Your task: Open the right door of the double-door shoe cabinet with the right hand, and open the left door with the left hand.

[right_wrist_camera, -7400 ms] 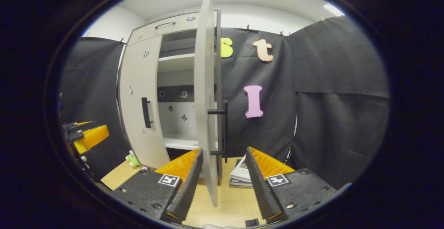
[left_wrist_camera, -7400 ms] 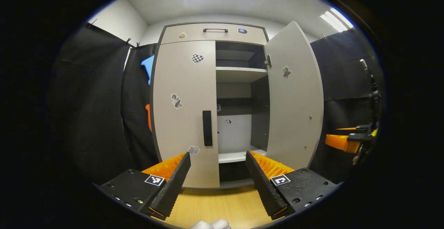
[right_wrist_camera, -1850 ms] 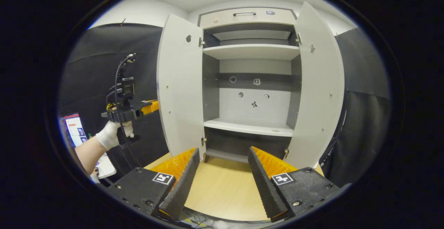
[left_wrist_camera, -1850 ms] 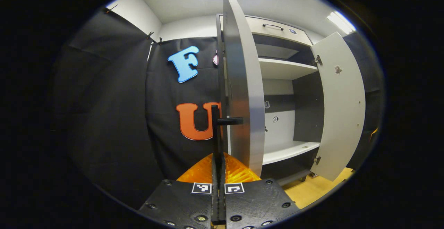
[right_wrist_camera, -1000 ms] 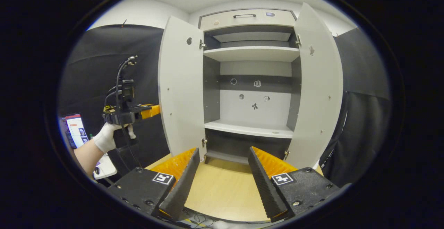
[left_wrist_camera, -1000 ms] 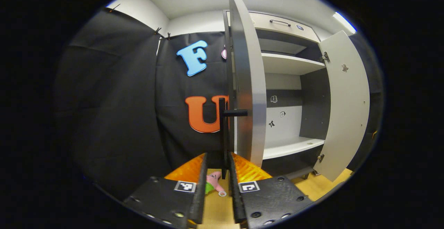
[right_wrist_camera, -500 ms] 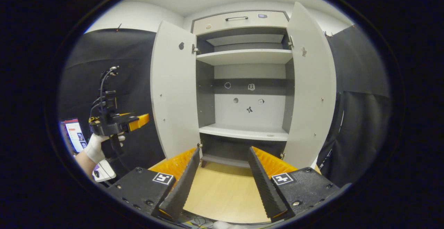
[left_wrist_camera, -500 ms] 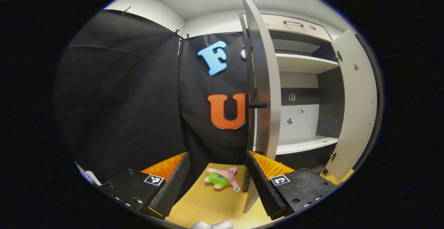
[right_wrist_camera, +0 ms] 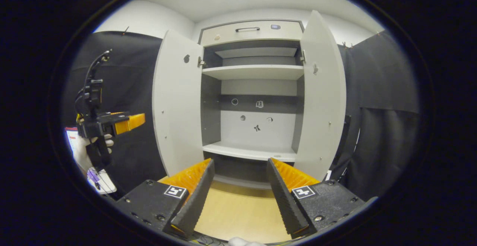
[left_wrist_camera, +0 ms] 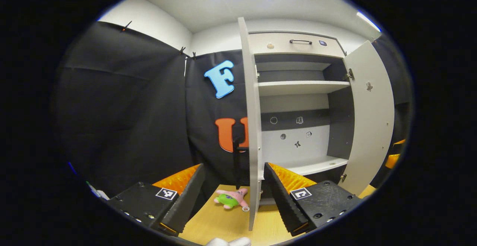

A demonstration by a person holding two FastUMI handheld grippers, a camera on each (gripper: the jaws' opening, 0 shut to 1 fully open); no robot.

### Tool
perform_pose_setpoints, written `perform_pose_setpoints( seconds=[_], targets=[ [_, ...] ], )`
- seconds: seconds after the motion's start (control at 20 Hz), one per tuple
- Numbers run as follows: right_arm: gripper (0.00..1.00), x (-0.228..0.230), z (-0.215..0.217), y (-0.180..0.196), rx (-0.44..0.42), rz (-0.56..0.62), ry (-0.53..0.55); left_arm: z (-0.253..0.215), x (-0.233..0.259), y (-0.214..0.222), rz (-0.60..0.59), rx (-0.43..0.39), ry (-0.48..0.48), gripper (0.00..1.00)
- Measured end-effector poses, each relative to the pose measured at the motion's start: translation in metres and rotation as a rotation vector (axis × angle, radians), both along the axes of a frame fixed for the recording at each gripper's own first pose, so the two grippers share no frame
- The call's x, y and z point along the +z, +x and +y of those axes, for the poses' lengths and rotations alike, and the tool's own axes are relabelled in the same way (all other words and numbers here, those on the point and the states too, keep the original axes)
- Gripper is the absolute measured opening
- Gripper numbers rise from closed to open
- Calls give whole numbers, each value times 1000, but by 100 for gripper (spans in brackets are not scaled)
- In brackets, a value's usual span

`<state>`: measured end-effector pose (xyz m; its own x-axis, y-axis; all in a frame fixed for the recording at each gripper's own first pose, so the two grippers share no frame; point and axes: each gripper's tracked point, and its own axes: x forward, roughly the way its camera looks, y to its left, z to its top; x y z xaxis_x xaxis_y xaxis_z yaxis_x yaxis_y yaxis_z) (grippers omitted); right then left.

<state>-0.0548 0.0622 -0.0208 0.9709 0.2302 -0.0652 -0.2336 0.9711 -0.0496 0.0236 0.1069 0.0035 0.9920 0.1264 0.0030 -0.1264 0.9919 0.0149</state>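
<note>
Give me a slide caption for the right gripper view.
Open right gripper faces the shoe cabinet, left door and right door swung open.

No readable words, brand names or numbers.

Square black-and-white coded marker tags (left_wrist_camera: 166,193) sit on top of each finger block of the left gripper (left_wrist_camera: 234,194); they are patterns, not text. The same kind of tags (right_wrist_camera: 175,191) sit on the finger blocks of the right gripper (right_wrist_camera: 240,192).

Small stickers (right_wrist_camera: 259,104) on the back panel of the pale grey double-door shoe cabinet (right_wrist_camera: 257,89) are too small to tell whether they carry writing. The sticker (left_wrist_camera: 369,86) on the inner face of the open right door (left_wrist_camera: 372,115) is likewise unreadable.
</note>
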Motion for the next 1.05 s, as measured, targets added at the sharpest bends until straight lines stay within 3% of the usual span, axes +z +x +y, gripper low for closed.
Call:
perform_pose_setpoints(
  seconds=[0.2, 0.5, 0.75, 0.95, 1.05],
  targets=[
    [88, 3, -15, 2, -43, -4, 18, -51, 19, -5, -38, -68, 2, 94],
    [88, 3, -38, 2, -106, -14, 25, -121, -7, -13, 18, -173, -30, 96],
    [88, 1, -61, 2, -161, -6, 46, -140, -38, -29, 77, -206, -22, 96],
    [88, 0, -75, 3, -207, -4, 50, -133, -42, -35, 80, -175, -4, 100],
    [88, 1, -76, 1, -210, -5, 54, -130, -39, -36, 74, -168, -7, 96]
  ],
)
